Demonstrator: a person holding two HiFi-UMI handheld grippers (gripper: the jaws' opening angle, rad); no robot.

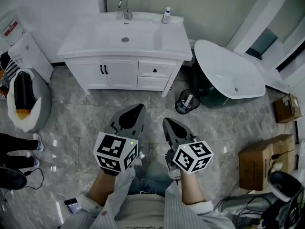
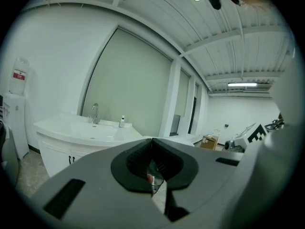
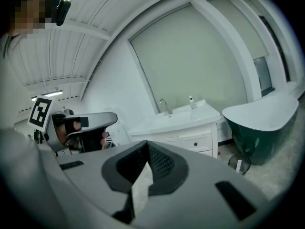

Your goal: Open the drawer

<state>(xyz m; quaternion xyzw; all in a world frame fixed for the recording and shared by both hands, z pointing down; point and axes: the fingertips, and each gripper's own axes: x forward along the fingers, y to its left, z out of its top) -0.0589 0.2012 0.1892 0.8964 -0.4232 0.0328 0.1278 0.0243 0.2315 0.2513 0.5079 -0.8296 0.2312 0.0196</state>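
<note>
- Nearest, sleeves and jeans of the person at the bottom edge of the head view, a hand [image 1: 110,178] behind each marker cube.
- Just ahead, left gripper [image 1: 139,108] [image 2: 152,140], clenched: jaw tips pressed together, nothing gripped between them.
- Beside it, right gripper [image 1: 167,121] [image 3: 145,144], likewise closed tight and empty, tips meeting in a thin line.
- Both pointed across the room toward the vanity, well apart from it.
- Underfoot, grey marbled floor [image 1: 76,113], glossy, stretching from the grippers to the cabinet.
- Low at left, phone [image 1: 72,205] lying on the floor; further left, another person's legs and shoes [image 1: 19,144].
- Off to the right, cardboard boxes [image 1: 259,161], with cables beside them.
- Midway, black mesh waste basket [image 1: 187,101] standing near the cabinet's right front corner, just beside the tub.
- Right of that, bathtub [image 1: 228,73], white inside, dark green outside.
- Far side, white vanity [image 1: 125,39] against the wall, basin sunk in its top.
- On its right half, upper drawer [image 1: 155,70] and lower drawer [image 1: 151,83], both shut flush, a small dark knob visible on the upper one.
- Left of the drawers, two cabinet doors with black handles [image 1: 103,69], closed.
- At the back of the top, faucet [image 1: 125,7] and a small bottle [image 1: 166,15], upright.
- Far left, white water dispenser [image 1: 28,56] by the wall.
</note>
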